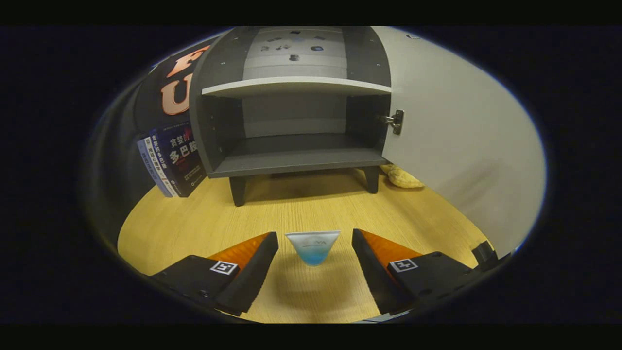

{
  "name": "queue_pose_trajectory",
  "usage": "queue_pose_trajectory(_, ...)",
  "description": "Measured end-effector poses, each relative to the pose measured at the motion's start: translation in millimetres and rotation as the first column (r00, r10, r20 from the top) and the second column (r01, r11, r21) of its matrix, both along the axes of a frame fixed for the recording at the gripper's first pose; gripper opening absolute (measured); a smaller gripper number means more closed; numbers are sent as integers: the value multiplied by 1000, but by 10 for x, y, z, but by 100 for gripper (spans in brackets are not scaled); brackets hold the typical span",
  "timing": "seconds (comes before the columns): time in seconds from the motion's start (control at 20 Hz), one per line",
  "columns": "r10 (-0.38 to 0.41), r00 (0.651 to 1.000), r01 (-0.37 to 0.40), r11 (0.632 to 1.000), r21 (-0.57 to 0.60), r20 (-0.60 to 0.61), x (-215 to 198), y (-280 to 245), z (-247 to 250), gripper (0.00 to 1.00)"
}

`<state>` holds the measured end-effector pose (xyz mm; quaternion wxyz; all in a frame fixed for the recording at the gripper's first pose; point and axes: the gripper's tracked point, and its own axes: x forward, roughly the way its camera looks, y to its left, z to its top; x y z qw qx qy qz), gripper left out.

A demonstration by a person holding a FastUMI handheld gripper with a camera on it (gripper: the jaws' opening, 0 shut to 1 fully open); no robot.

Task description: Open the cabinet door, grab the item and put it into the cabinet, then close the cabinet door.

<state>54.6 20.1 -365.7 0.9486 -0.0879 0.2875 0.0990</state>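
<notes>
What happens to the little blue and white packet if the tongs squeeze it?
The packet looks like a thin pouch, so it would probably crumple rather than stay stiff. It seems small and likely light. It narrows toward the bottom, so it might slip or tip between the open tongs.

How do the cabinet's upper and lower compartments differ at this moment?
The upper compartment has small dark bits showing on its back panel; the lower compartment has a plain back. The lower one carries the door hinge at its side. Both stand open and hold no item; the pouch sits between the open gripper's fingers.
</notes>
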Motion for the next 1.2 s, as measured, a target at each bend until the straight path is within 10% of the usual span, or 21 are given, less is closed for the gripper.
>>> queue_pose_trajectory(0.45,-27,999,27,1000,5,-34,55,-58,-85,65)
queue_pose_trajectory(1.2,-19,1000,19,999,41,-8,-28,274,1229,64)
